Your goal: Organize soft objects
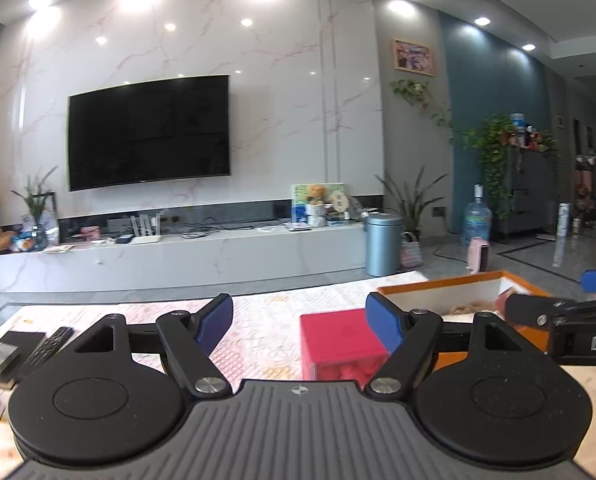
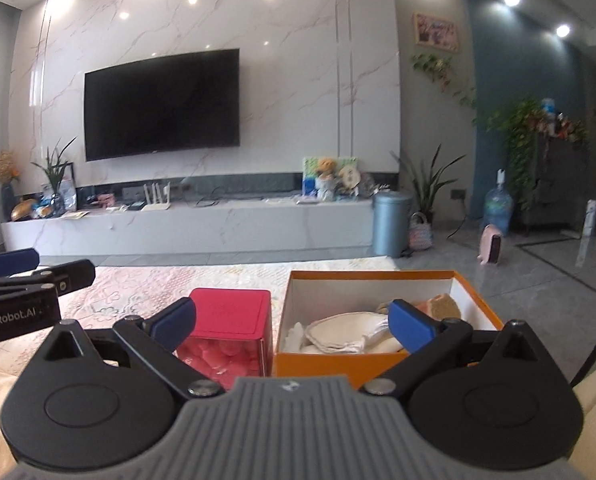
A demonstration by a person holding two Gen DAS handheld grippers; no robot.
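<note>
I have both grippers raised above the patterned tablecloth (image 2: 145,284), pointing toward the far TV wall. My left gripper (image 1: 300,322) has its blue-padded fingers spread wide with nothing between them, and my right gripper (image 2: 291,326) is likewise spread wide and empty. Below the right gripper sit two containers just beside each other: the red box (image 2: 227,312) on the left, with pink pieces showing through its clear near face (I cannot tell what they are), and the orange box (image 2: 378,358) on the right, white inside. The soft objects lie in that orange box: cream cloth pads (image 2: 338,336) piled toward its near side and a tan-and-pink item (image 2: 438,306) at the far right corner. On the table's left edge, in the left wrist view, lies a black remote (image 1: 45,350).
</note>
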